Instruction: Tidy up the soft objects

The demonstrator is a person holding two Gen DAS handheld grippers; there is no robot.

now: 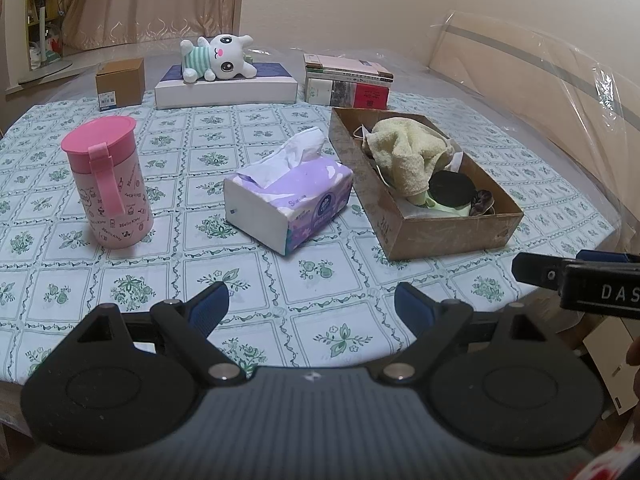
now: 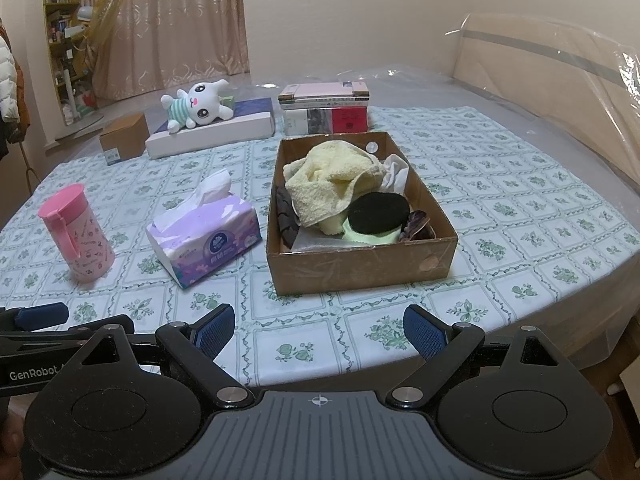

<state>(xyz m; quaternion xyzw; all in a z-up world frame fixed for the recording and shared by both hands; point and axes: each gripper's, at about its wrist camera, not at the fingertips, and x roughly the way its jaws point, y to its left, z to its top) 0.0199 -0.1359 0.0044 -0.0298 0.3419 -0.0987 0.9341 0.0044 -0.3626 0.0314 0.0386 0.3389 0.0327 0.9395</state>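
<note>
Two hand-held grippers [image 1: 312, 304] [image 2: 319, 330] spread apart, tissue pack [image 1: 288, 196], pink cup [image 1: 106, 184], box [image 2: 360, 264] holding towel [image 2: 328, 176], possibly sponge.

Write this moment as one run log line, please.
left claw: open, empty | right claw: open, empty | yellow towel: in cardboard box | plush toy: on flat box

A crumpled yellow towel [image 2: 326, 178] lies heaped in the open cardboard box [image 2: 360, 268] beside a black pad [image 2: 378, 208].
</note>
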